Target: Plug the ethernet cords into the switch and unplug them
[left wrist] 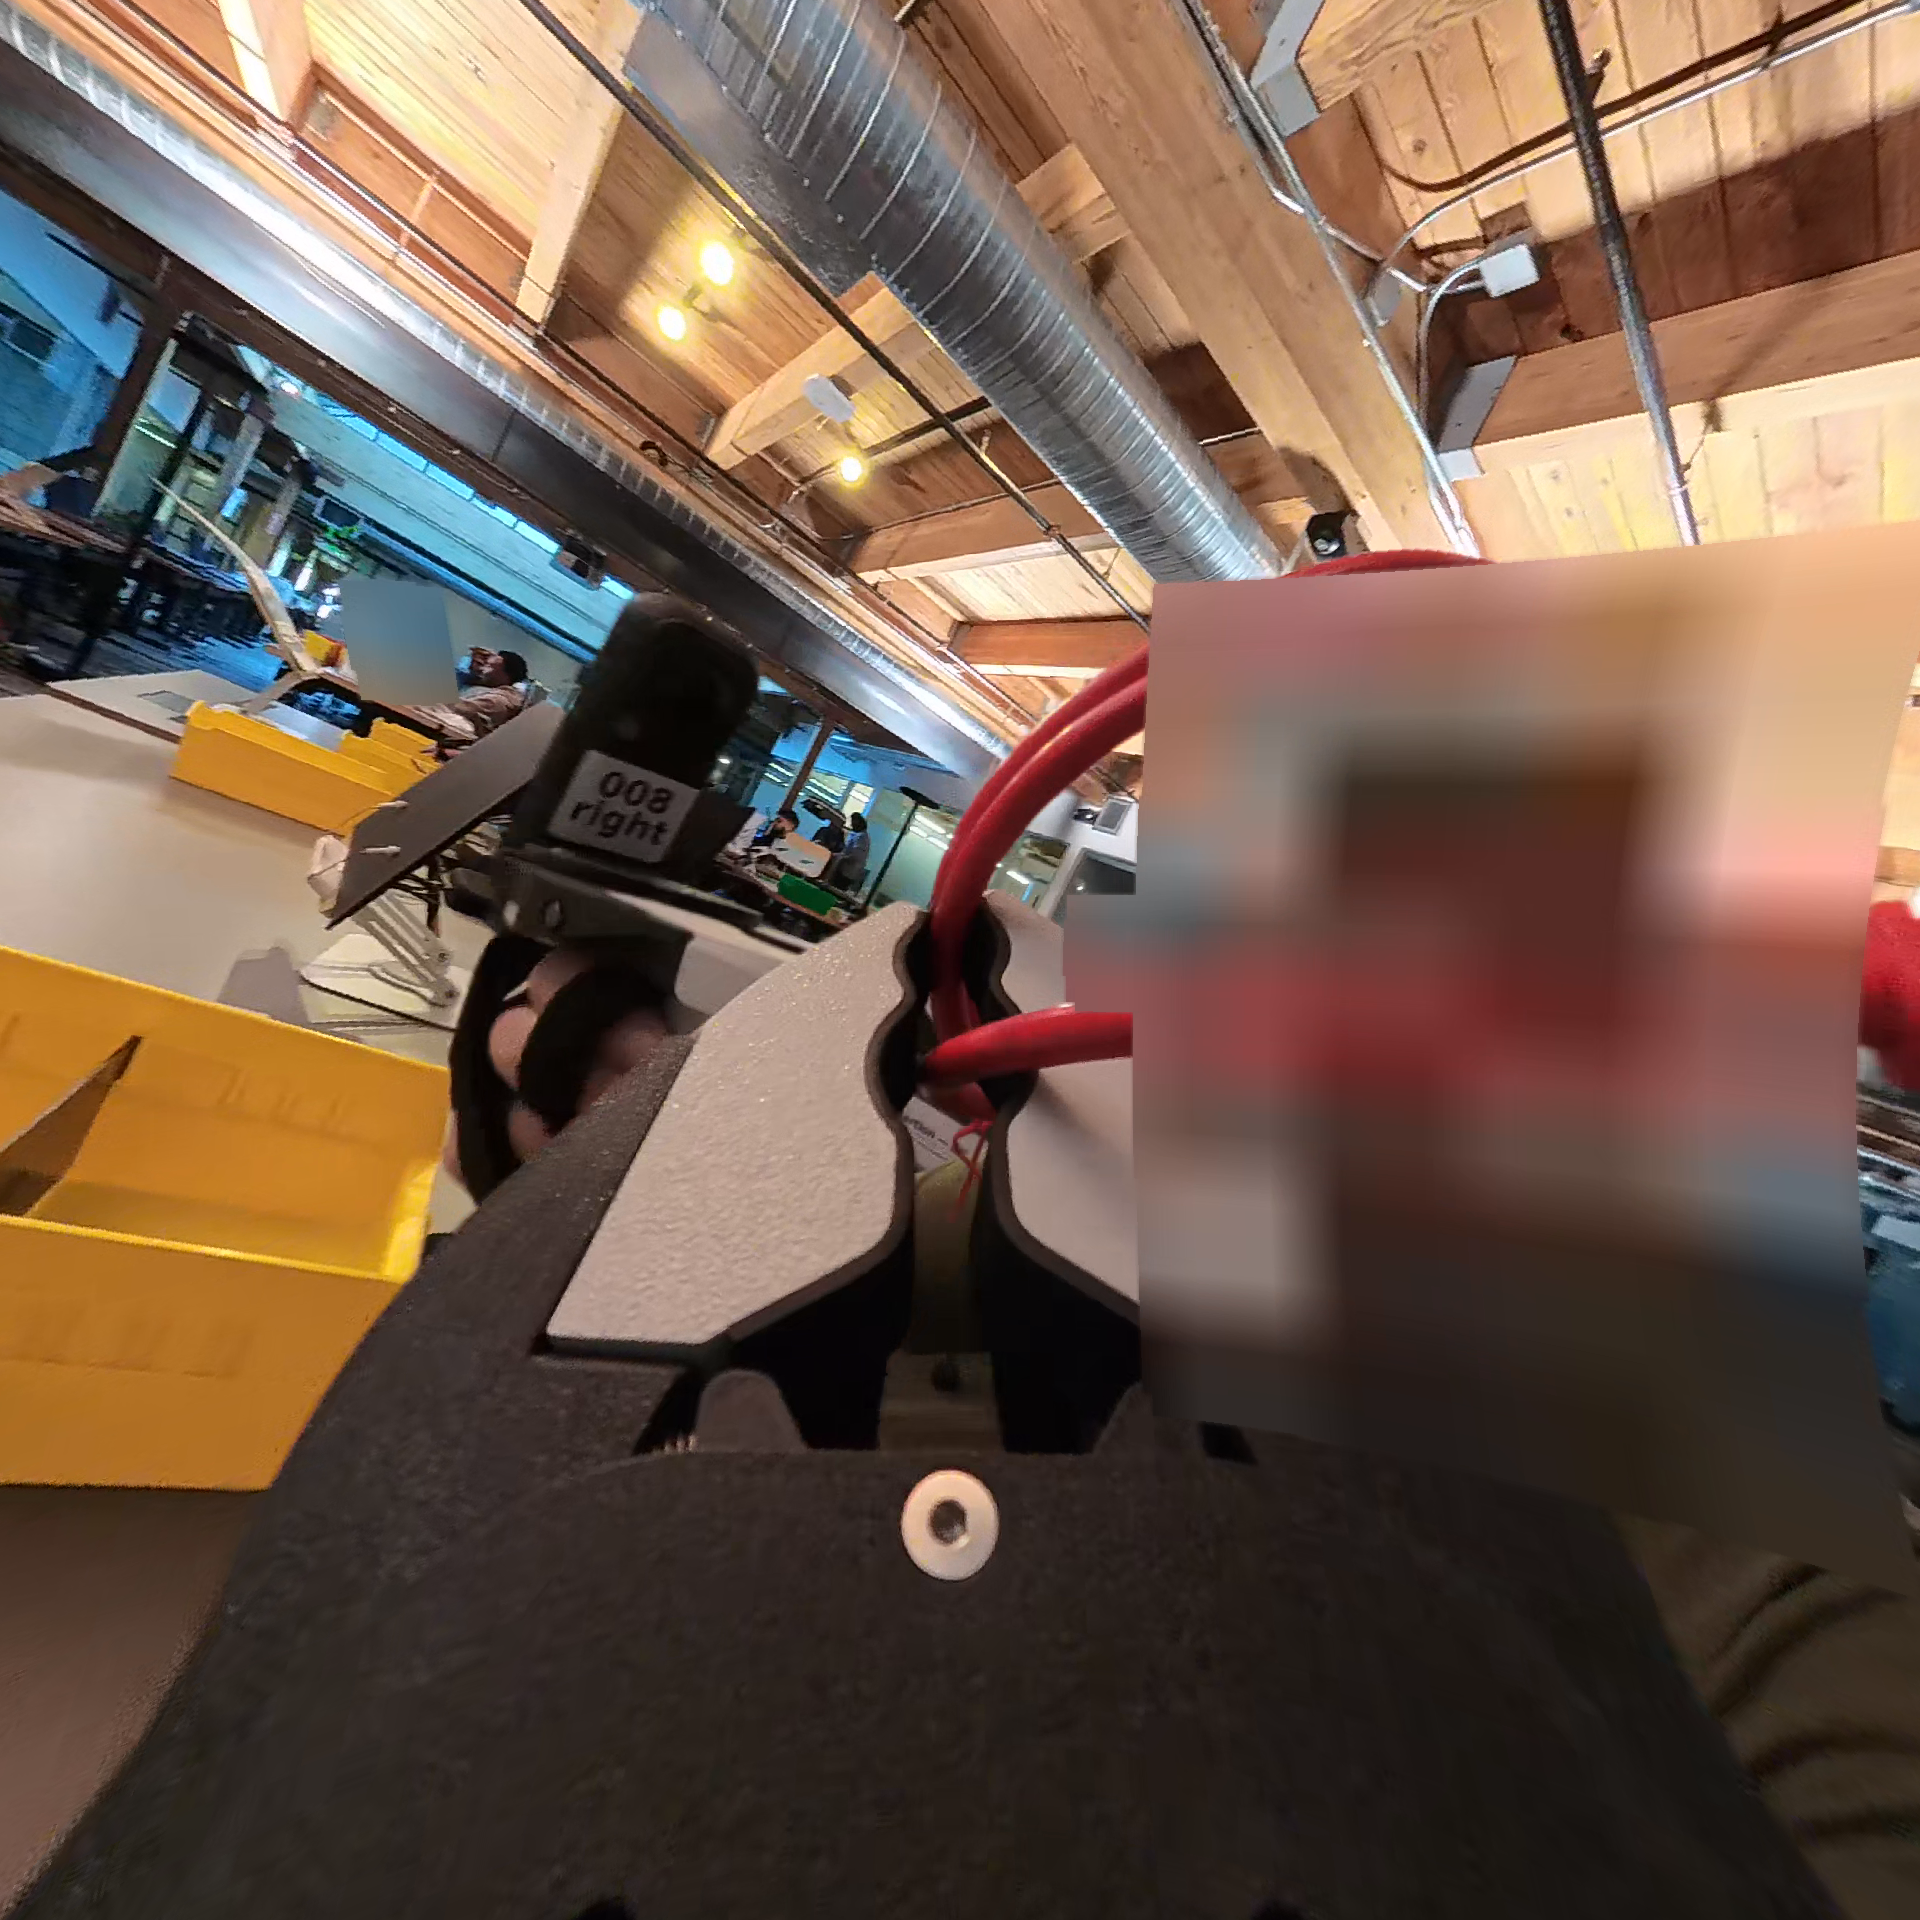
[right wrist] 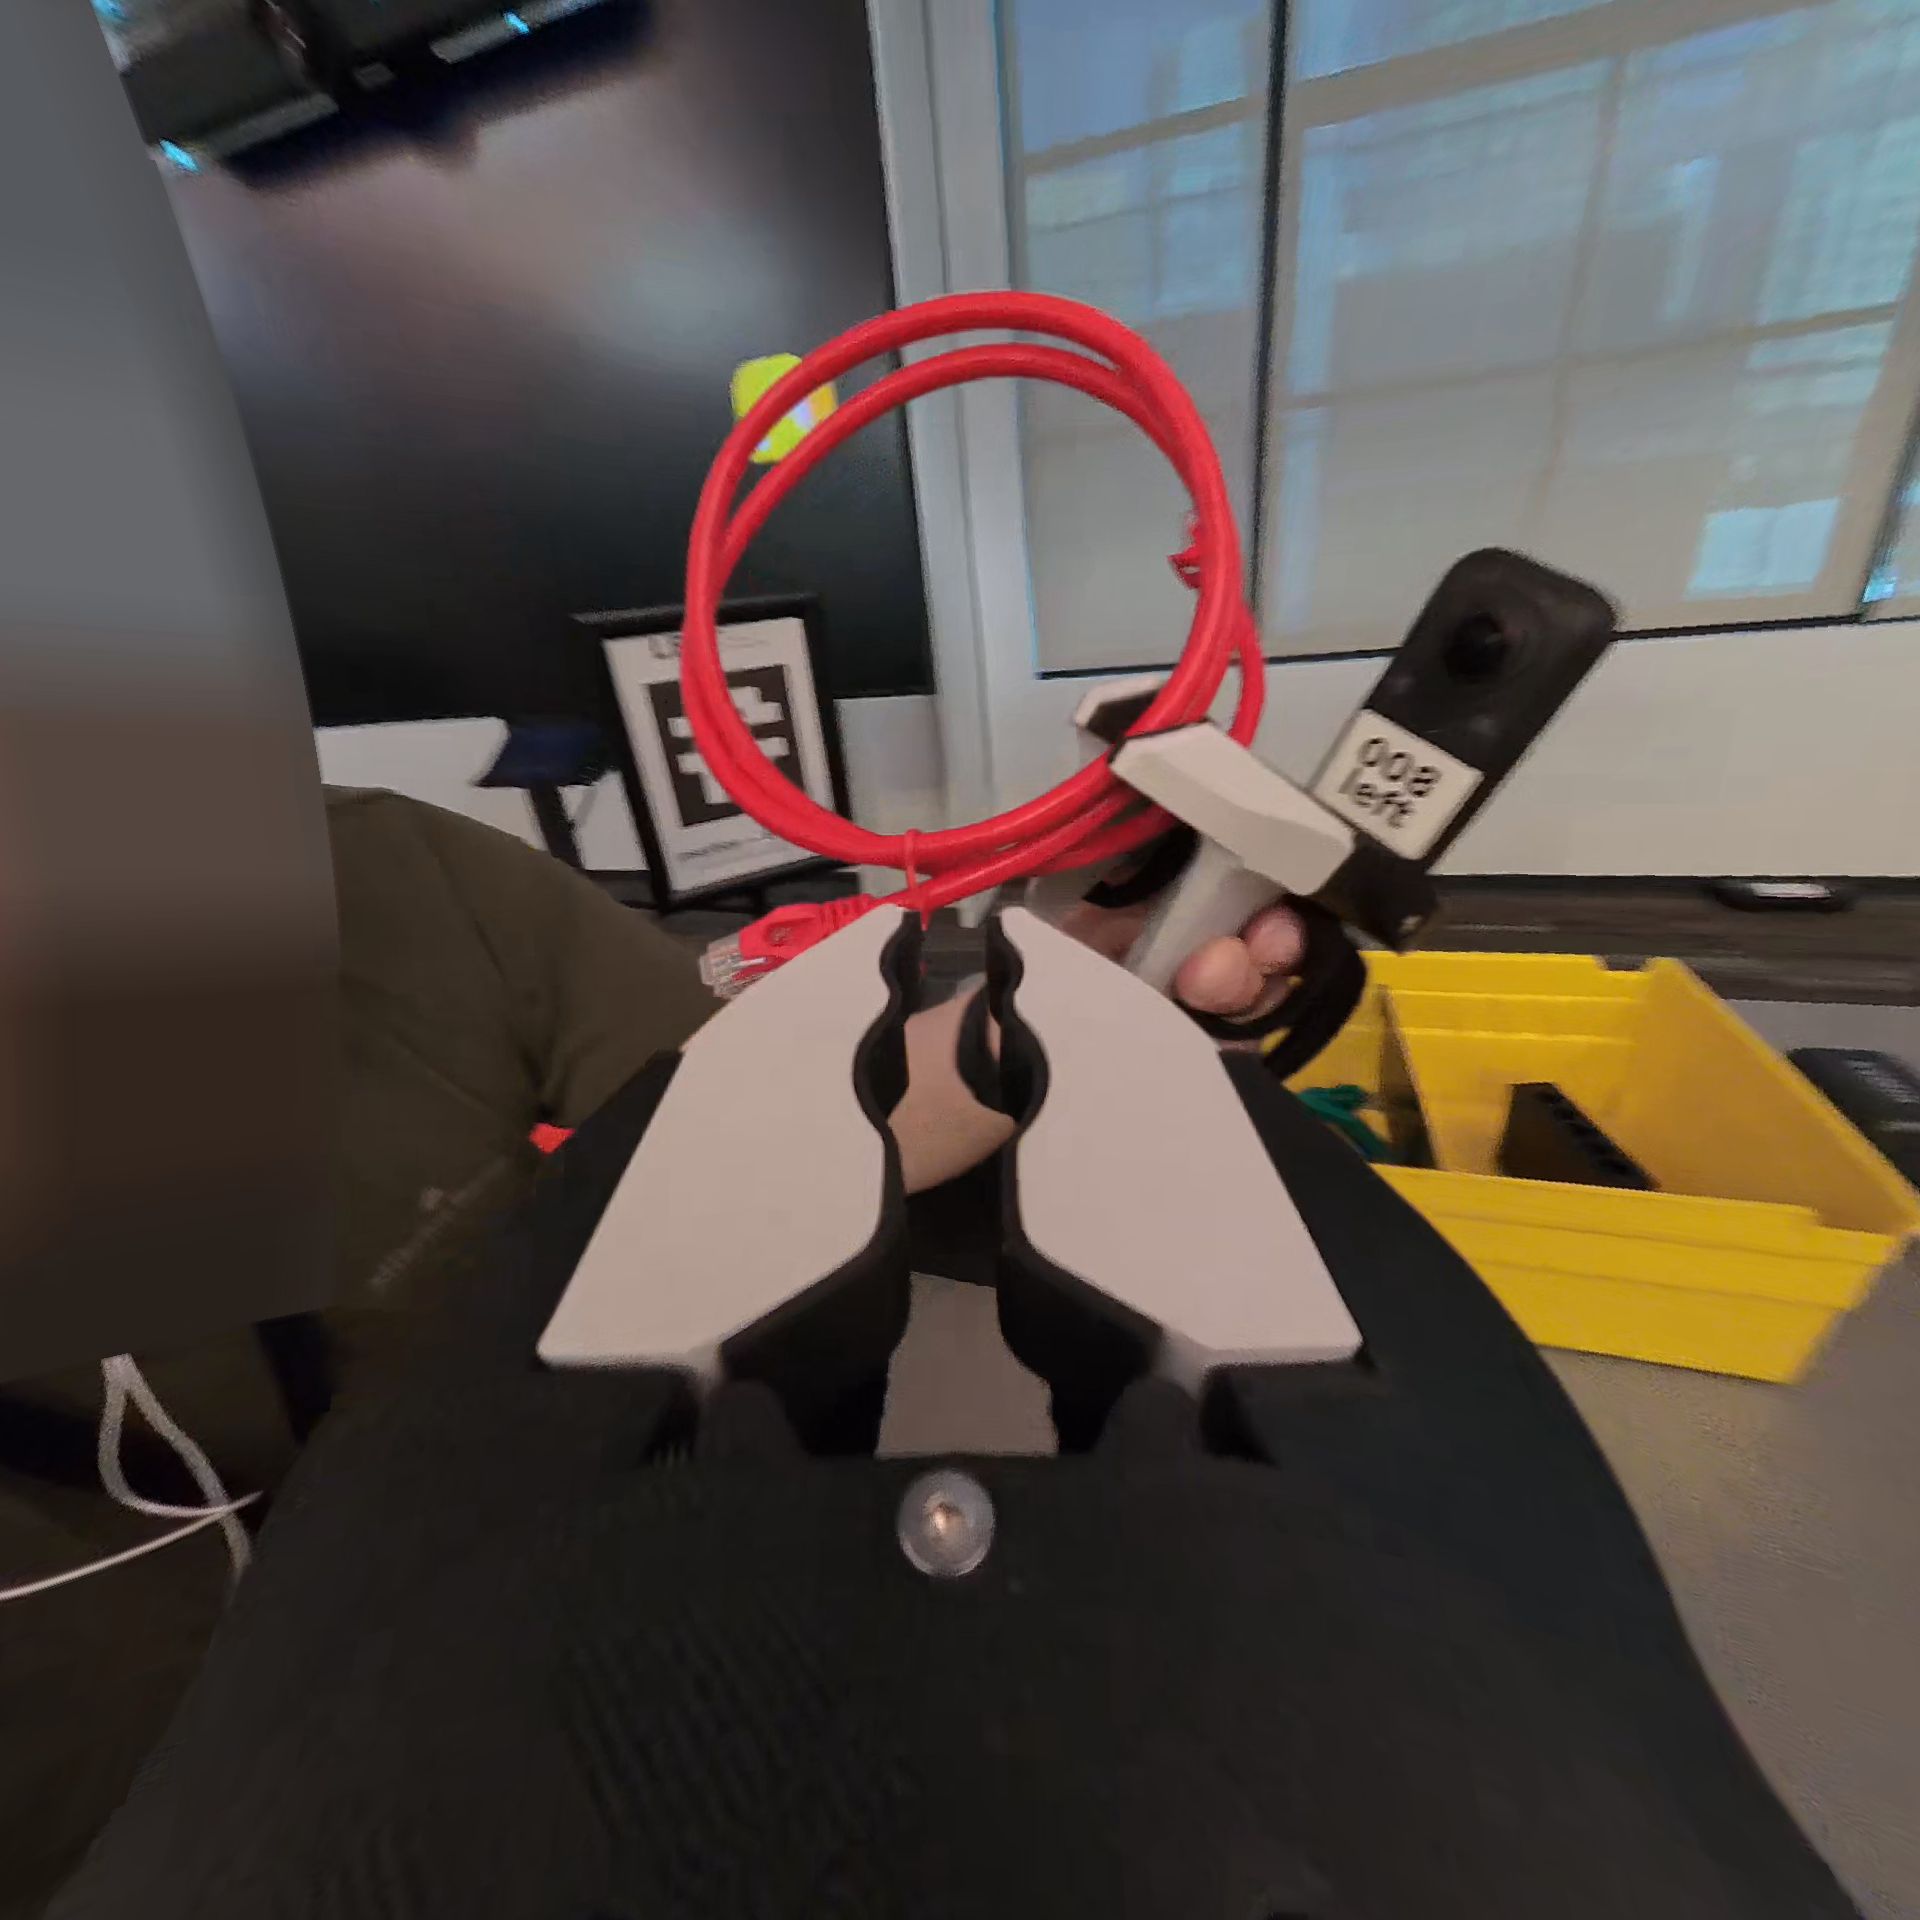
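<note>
A coiled red ethernet cord (right wrist: 987, 301) is bound with a red twist tie (right wrist: 912, 873) and hangs in the air. My left gripper (left wrist: 956, 935) is shut on the coil (left wrist: 997, 831). It also shows in the right wrist view (right wrist: 1127, 732), gripping the coil's lower right. My right gripper (right wrist: 951, 925) has its jaws a narrow gap apart, with its tips right at the twist tie below the coil. A red plug (right wrist: 769, 935) sticks out to the left of its tips. No switch is clearly in view.
A yellow divided bin (right wrist: 1662, 1278) stands on the grey table to the right, with a black ridged part (right wrist: 1569, 1143) in it. It is on the left in the left wrist view (left wrist: 208, 1299), with another yellow bin (left wrist: 270, 769) farther back. A framed marker board (right wrist: 727, 748) stands behind. The grippers' ends are close to 4 cm from one another.
</note>
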`<state>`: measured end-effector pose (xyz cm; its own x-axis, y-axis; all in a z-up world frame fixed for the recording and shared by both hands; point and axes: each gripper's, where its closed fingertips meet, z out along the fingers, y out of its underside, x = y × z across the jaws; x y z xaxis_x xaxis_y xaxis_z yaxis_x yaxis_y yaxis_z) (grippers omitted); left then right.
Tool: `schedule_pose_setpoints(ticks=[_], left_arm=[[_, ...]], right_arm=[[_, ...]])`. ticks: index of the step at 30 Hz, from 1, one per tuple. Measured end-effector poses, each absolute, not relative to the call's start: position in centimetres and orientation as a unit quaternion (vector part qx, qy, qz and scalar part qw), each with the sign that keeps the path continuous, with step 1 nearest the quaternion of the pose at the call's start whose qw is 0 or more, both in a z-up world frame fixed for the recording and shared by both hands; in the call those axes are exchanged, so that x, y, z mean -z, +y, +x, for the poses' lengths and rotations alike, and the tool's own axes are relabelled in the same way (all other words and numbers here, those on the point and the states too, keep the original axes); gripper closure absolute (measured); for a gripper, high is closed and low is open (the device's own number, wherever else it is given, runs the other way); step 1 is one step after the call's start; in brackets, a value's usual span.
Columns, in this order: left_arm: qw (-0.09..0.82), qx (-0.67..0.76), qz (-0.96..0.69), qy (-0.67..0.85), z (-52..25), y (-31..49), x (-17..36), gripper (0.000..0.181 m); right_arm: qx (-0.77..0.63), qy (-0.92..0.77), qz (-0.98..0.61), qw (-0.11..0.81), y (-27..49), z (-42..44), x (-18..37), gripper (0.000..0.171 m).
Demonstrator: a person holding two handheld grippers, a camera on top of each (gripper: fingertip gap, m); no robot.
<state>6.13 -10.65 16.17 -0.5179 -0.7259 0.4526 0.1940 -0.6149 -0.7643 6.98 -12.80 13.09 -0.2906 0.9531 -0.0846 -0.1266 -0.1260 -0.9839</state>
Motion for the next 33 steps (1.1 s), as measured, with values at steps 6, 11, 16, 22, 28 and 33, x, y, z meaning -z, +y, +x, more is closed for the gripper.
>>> schedule_pose_setpoints(ticks=[6, 11, 16, 22, 28, 33], left_arm=[[0.254, 0.832, -0.370, 0.326, 6.3, -11.3, -16.5, 0.176], [0.267, 0.826, -0.374, 0.326, 6.3, -11.2, -16.5, 0.176], [0.270, 0.825, -0.373, 0.329, 6.1, -11.3, -16.7, 0.176], [0.269, 0.822, -0.376, 0.331, 6.3, -11.3, -16.5, 0.176], [0.279, 0.811, -0.391, 0.333, 6.3, -10.9, -16.2, 0.176], [0.315, 0.778, -0.428, 0.335, 6.0, -9.8, -15.7, 0.176]], right_arm=[[-0.742, -0.469, -0.374, 0.298, -14.4, 6.6, -12.9, 0.157], [-0.729, -0.471, -0.387, 0.311, -14.0, 5.9, -12.2, 0.161], [-0.688, -0.499, -0.386, 0.359, -14.2, 6.4, -12.6, 0.168], [-0.671, -0.508, -0.391, 0.374, -14.4, 6.2, -12.5, 0.162], [-0.665, -0.516, -0.397, 0.366, -14.2, 6.4, -12.3, 0.169], [-0.599, -0.537, -0.414, 0.426, -13.0, 6.9, -12.2, 0.170]])
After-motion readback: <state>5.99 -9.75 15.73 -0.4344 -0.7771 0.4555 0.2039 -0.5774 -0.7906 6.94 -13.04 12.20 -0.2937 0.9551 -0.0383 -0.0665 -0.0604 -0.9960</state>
